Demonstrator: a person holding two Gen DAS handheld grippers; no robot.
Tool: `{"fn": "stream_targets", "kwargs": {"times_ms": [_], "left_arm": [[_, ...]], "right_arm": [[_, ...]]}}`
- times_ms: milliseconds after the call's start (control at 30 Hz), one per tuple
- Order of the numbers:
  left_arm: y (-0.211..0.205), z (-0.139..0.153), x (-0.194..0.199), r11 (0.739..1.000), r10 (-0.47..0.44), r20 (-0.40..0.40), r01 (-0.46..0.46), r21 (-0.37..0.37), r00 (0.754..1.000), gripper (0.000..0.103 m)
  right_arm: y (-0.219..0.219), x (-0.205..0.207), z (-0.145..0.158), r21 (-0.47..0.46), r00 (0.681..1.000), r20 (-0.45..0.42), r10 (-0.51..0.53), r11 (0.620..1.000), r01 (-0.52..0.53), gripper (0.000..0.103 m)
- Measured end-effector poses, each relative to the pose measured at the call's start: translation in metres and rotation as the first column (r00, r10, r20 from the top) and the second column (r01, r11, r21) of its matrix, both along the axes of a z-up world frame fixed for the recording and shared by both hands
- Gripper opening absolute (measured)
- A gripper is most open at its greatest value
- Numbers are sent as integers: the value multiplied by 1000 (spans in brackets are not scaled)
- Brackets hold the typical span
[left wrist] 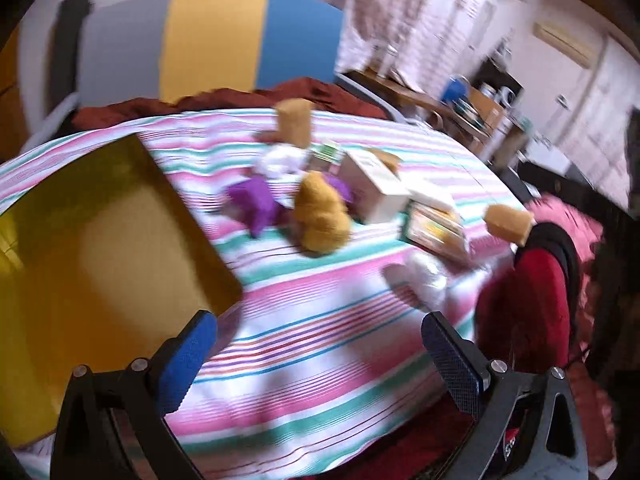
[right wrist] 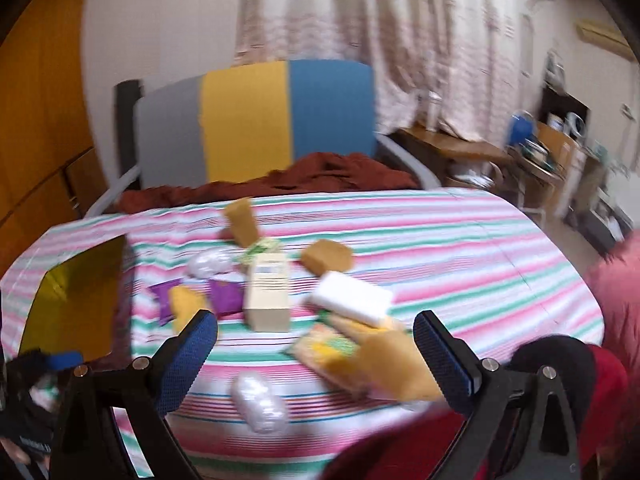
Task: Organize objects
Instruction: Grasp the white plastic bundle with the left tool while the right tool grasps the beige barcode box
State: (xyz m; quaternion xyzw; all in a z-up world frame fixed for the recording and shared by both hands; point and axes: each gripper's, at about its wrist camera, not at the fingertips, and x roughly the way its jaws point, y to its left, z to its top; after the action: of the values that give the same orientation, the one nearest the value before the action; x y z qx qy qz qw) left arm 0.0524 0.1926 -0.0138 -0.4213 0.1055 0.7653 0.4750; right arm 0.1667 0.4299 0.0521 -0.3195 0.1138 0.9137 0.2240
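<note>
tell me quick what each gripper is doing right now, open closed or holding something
left gripper: open, jaws wide apart, holding nothing, above the striped bedsheet.
right gripper: open, jaws wide apart, holding nothing.

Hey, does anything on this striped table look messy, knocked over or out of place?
Yes. The yellow tray holds nothing, while sponges, purple packets and boxes lie jumbled mid-cloth. The cream rectangular box lies on its side, and a clear plastic-wrapped bundle sits apart near the table's front edge. Nothing looks spilled or damaged.

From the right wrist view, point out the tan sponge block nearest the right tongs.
The tan sponge lying between the open right tongs, overlapping the printed packet. The other tan sponges lie farther back.
</note>
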Motion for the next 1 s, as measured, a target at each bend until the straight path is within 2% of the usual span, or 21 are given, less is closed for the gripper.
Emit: {"fn": "stream_targets", "kwargs": {"times_ms": [100, 200, 333, 467, 567, 700, 800, 833, 900, 1000], "left_arm": [[25, -3, 11, 998, -63, -14, 64, 7, 998, 103], [50, -6, 17, 994, -109, 8, 109, 6, 994, 103], [85, -20, 21, 988, -150, 52, 152, -36, 987, 103], [118, -32, 30, 980, -176, 44, 179, -83, 983, 102], [135, -41, 32, 977, -187, 47, 191, -97, 981, 94], [155, -60, 28, 972, -178, 98, 191, -140, 979, 84], [160, -66, 31, 972, -178, 62, 185, -144, 982, 79], [161, -65, 33, 971, -183, 45, 188, -148, 982, 74], [159, -65, 33, 972, -194, 40, 197, -131, 980, 49], [150, -67, 25, 976, -190, 71, 196, -90, 979, 47]], "right_arm": [[17, 12, 3, 1, 998, -6, -61, 998, 61, 100], [27, 19, 6, 7, 996, -10, -86, 996, 86, 100], [31, 23, 7, 12, 997, -14, -79, 997, 79, 100], [32, 26, 5, 18, 998, -6, -63, 998, 63, 100], [36, 30, 2, 13, 999, -6, -33, 999, 34, 101], [42, 29, -2, 8, 1000, 10, -29, 1000, 28, 101], [43, 23, -2, 9, 1000, 22, -12, 1000, 11, 101], [43, 20, -3, 9, 1000, 28, -4, 1000, 4, 101], [42, 13, -6, 3, 999, 41, 18, 1000, -18, 101], [35, 0, -9, -2, 997, 54, 62, 998, -62, 100]]}}
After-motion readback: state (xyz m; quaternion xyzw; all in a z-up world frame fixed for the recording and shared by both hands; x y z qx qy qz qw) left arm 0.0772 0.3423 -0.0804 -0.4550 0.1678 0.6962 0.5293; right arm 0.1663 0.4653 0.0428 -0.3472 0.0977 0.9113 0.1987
